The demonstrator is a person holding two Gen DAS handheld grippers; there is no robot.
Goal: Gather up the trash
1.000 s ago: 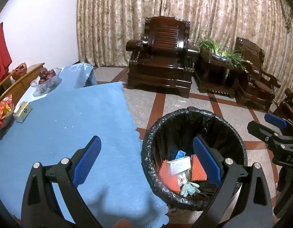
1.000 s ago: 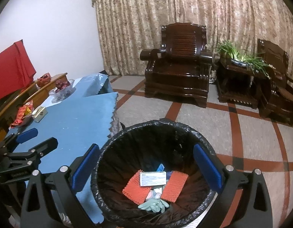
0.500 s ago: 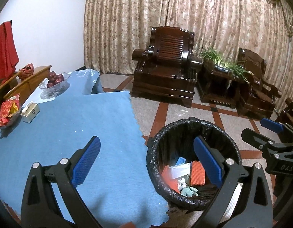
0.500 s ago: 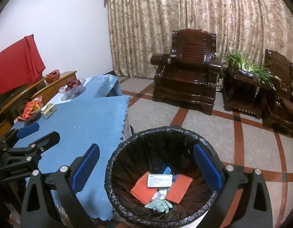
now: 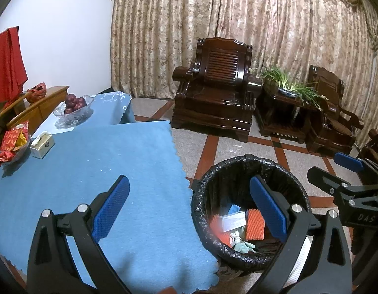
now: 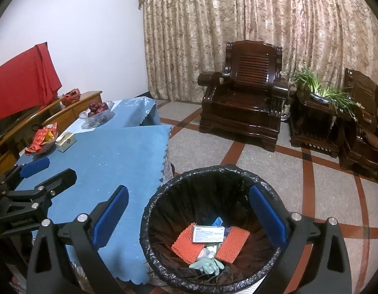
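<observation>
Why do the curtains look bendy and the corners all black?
In both wrist views a fisheye lens bows the curtains and leaves black corners. In the left wrist view, the near edge of the orange mat in the trash bin is smeared, and a dark shadow lies on the blue tablecloth. The right wrist view shows the trash sharply.

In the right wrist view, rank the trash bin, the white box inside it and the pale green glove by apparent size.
1. trash bin
2. and 3. white box and pale green glove: they look alike, so no ranking between them.
</observation>
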